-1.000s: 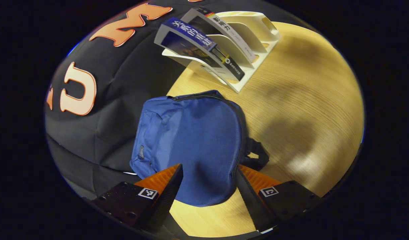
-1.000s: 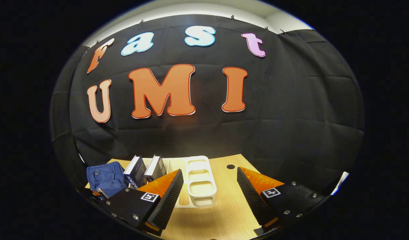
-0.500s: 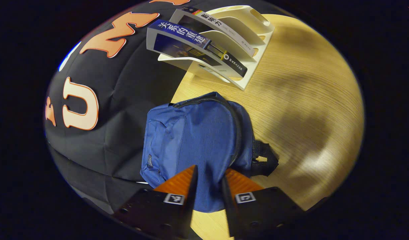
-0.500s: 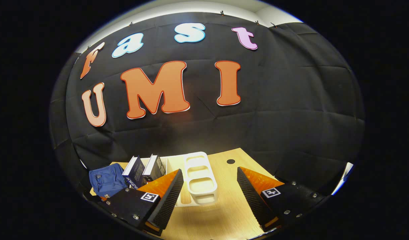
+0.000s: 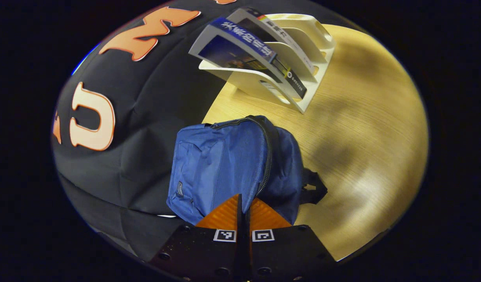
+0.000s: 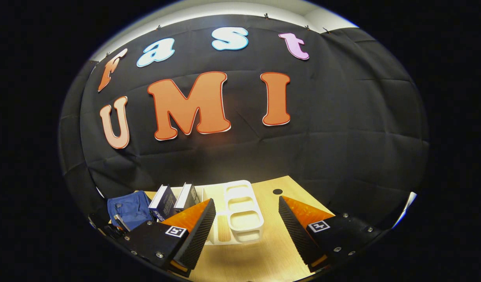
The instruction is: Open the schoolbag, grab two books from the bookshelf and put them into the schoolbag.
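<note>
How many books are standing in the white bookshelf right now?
2. The blue-spined book leans in the slot nearest the schoolbag; the white-spined book sits in the next slot of the bookshelf. The other slots look empty.

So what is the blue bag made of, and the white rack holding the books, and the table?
The schoolbag looks like woven fabric, maybe nylon: matte, creased, with stitched seams and a zipper. The bookshelf looks like moulded plastic: smooth, cream-white, with rounded dividers. The table looks like light wood or a wood-look laminate: fine grain lines and a soft sheen.

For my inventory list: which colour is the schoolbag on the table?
Blue, with a dark zipper; the schoolbag shows best in the left gripper view.
</note>
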{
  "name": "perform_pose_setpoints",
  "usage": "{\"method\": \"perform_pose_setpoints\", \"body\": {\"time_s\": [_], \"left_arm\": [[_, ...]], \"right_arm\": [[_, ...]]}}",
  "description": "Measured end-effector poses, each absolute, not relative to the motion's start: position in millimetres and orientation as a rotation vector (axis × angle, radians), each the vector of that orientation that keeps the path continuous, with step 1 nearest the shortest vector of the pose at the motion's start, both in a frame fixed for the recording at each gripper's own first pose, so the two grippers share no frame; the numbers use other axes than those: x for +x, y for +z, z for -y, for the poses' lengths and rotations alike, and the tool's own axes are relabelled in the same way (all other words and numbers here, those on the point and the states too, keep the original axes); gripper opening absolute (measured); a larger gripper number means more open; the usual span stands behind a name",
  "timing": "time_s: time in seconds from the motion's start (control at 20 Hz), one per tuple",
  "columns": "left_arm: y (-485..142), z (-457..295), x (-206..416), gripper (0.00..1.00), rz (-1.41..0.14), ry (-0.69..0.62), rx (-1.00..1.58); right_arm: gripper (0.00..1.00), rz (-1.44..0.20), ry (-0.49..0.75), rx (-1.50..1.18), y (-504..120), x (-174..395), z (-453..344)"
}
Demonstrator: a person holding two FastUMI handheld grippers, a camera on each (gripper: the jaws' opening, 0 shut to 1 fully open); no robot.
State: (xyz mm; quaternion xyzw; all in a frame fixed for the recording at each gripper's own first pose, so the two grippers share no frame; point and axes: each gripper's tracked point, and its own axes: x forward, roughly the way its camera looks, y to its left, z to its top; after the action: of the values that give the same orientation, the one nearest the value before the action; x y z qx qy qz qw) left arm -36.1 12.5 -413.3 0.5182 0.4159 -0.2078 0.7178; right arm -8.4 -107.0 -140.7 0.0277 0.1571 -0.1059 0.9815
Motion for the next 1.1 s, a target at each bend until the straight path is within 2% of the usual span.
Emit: {"method": "perform_pose_setpoints", "body": {"time_s": [0.3,0.7,0.95,1.1], "left_arm": [[-376,6,-10,0.00,-1.010,-0.523,0.889],[-338,-21,34,0.00,-1.047,-0.534,0.804],[-336,-38,56,0.00,-1.082,-0.573,0.761],[-333,-46,70,0.00,-1.088,-0.583,0.725]], "right_arm": [[0.96,-0.257,-0.204,0.060,-121,-1,89],[0.96,-0.199,-0.173,0.074,-97,4,65],[0.96,-0.245,-0.102,0.095,-103,12,27],[0.96,-0.334,-0.035,0.086,-118,22,-5]]}}
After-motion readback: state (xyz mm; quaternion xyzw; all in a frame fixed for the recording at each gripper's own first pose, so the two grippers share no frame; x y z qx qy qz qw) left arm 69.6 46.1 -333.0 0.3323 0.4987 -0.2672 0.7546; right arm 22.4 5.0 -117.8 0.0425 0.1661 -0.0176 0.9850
